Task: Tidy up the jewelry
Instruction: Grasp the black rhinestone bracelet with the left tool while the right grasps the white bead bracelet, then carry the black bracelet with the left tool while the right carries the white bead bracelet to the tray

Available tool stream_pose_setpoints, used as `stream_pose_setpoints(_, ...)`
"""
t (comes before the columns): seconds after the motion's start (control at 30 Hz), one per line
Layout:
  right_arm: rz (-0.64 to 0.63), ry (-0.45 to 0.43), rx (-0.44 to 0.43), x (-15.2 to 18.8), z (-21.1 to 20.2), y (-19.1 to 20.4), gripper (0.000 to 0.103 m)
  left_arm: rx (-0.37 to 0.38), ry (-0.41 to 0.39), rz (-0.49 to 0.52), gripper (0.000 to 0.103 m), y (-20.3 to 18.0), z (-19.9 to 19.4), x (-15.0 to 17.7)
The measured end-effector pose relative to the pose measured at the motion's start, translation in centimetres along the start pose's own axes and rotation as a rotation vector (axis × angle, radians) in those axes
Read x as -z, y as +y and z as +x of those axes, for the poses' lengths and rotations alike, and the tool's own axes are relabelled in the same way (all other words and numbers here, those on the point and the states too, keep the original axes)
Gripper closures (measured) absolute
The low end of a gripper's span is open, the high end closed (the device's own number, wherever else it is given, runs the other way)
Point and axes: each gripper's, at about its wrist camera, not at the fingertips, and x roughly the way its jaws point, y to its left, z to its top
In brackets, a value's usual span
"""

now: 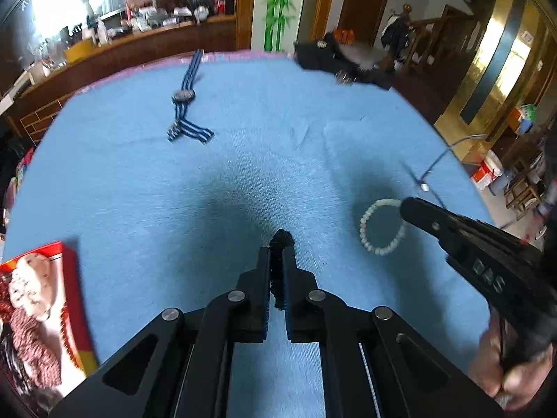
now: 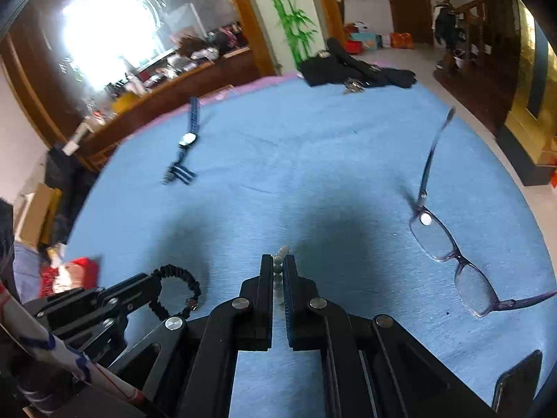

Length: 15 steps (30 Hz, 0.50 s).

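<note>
My left gripper (image 1: 277, 249) is shut on a black braided bracelet (image 1: 280, 240), which sticks out past its tips above the blue cloth. From the right wrist view that bracelet (image 2: 181, 291) hangs as a loop from the left gripper (image 2: 155, 278) at the lower left. My right gripper (image 2: 278, 261) is shut on a pale bead bracelet (image 2: 281, 254). In the left wrist view the bead bracelet (image 1: 381, 226) hangs as a ring from the right gripper (image 1: 405, 207). A watch with a blue striped strap (image 1: 186, 99) (image 2: 184, 142) lies on the far left of the cloth.
A red box (image 1: 45, 310) holding jewelry sits at the lower left edge. Purple-framed glasses (image 2: 449, 240) lie on the right of the blue cloth (image 2: 313, 146). A black garment (image 2: 348, 64) lies at the far edge. A dark phone (image 2: 518, 379) rests at the lower right.
</note>
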Motion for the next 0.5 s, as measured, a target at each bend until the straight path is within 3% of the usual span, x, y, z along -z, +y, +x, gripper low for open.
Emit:
stream_pose_setpoints(0.2,0.013,-0.034,-0.091,1.6,-2.9,1.1,0.098,0.024,-0.058,0.004,0.097,0.3,-4.6,2.4)
stream_pose_setpoints(0.5,-0.022,0.010,-0.173,6.3,-4.4,4.3,0.098,0.029,-0.120,0.013,0.097,2.1,-10.2,6.2)
